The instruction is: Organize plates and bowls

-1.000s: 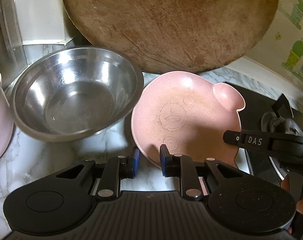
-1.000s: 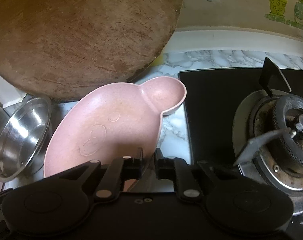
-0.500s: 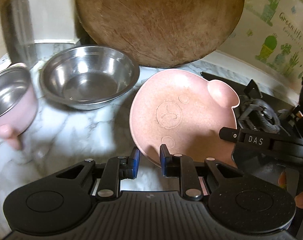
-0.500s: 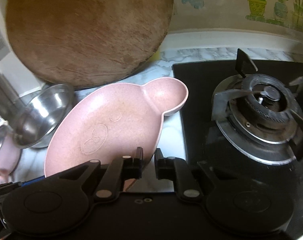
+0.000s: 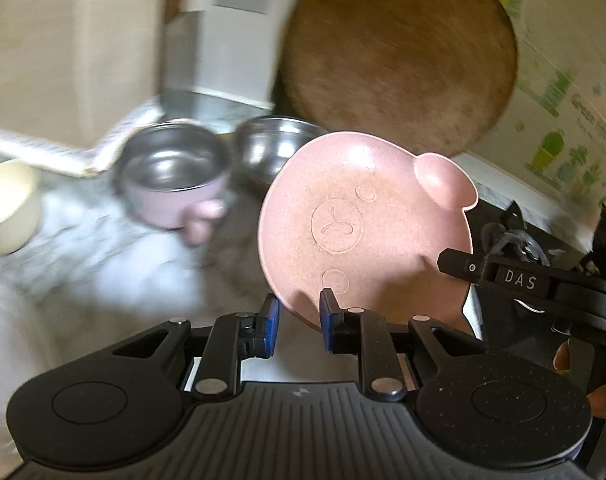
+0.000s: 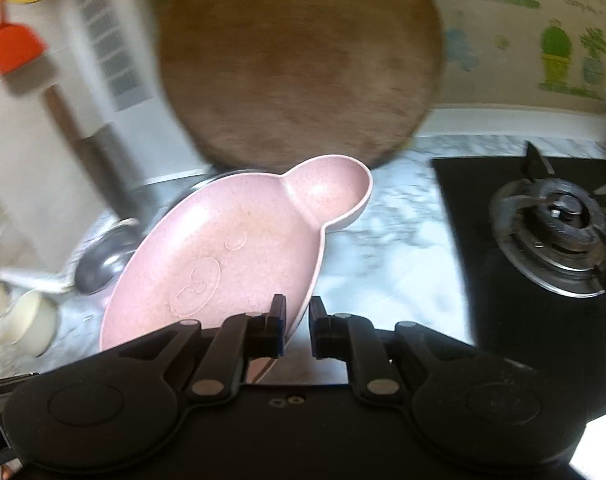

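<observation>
One dish is in hand — both the left gripper (image 5: 295,320) and right gripper (image 6: 295,326) pinch the pink ear-shaped plastic plate (image 5: 367,228) by its near rim, lifted off the marble counter (image 6: 387,236). Steel bowl (image 5: 275,150), pink-sided steel cup (image 5: 175,180), cream bowl (image 5: 7,204) — all unsorted.

Marble counter (image 6: 387,216), black gas hob (image 6: 551,216), round wooden board (image 6: 299,64) against cactus-sticker wall (image 6: 559,56).

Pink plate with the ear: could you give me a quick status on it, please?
Both grippers, left and right, clamped on the pink plate's near rim. Plate tilted, lifted off the counter. Steel bowl and pink cup beyond; nothing touching.
</observation>
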### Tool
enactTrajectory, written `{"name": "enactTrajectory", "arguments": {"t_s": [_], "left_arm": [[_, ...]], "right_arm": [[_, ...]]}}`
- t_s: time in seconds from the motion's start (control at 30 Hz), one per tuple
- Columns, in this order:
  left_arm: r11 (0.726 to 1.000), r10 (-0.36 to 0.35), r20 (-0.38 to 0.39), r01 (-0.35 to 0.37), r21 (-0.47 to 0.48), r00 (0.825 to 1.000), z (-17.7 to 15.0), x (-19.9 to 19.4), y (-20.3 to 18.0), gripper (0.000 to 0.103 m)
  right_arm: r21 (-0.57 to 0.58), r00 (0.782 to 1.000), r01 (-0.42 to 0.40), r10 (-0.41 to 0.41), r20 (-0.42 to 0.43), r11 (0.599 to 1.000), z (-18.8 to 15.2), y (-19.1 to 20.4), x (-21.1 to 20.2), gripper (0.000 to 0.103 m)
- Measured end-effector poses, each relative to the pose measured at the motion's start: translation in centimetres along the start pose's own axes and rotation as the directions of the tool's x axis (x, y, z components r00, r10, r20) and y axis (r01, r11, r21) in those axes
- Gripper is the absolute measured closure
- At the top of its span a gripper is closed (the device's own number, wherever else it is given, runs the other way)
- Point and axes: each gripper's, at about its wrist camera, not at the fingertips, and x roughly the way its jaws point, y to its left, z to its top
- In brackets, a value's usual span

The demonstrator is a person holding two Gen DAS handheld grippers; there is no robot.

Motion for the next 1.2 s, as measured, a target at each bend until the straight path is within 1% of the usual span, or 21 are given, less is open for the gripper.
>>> {"name": "enactTrajectory", "arguments": {"t_s": [0.13, 0.23, 0.47, 0.63, 0.8, 1.0, 1.13, 1.2], "left_arm": [[0.998, 0.049, 0.020, -0.048, -0.048, 0.999, -1.3, -3.1, 3.2, 0.083], [0.993, 0.083, 0.025, -0.081, -0.088, 0.996, -2.1, -5.0, 5.6, 0.083], [0.972, 0.162, 0.039, -0.153, -0.178, 0.986, -4.2, -8.5, 10.8, 0.083], [0.951, 0.203, 0.027, -0.190, -0.245, 0.979, -5.7, -10.2, 13.8, 0.083], [0.930, 0.240, 0.017, -0.225, -0.291, 0.971, -7.4, -11.5, 16.4, 0.083], [0.899, 0.274, -0.021, -0.263, -0.349, 0.962, -9.1, -11.8, 19.3, 0.083], [0.883, 0.288, -0.045, -0.284, -0.374, 0.956, -9.8, -11.6, 20.4, 0.083], [0.878, 0.297, -0.052, -0.294, -0.378, 0.954, -10.0, -11.5, 20.9, 0.083]], "right_arm": [[-0.055, 0.999, -0.055, 0.054, -0.007, 0.997, -1.1, 3.8, -0.6, 0.090], [-0.088, 0.995, -0.101, 0.099, -0.030, 0.991, -2.0, 6.4, -0.7, 0.090], [-0.181, 0.981, -0.188, 0.174, -0.089, 0.965, -4.3, 12.5, -0.4, 0.090], [-0.237, 0.971, -0.229, 0.204, -0.127, 0.944, -5.9, 16.4, 0.0, 0.090], [-0.274, 0.957, -0.271, 0.228, -0.179, 0.923, -7.5, 19.5, 0.7, 0.090], [-0.315, 0.940, -0.315, 0.248, -0.236, 0.895, -9.5, 22.7, 2.1, 0.090], [-0.340, 0.934, -0.323, 0.238, -0.267, 0.883, -10.7, 24.2, 3.2, 0.090], [-0.335, 0.929, -0.325, 0.233, -0.287, 0.884, -11.0, 24.7, 3.7, 0.090]]}}
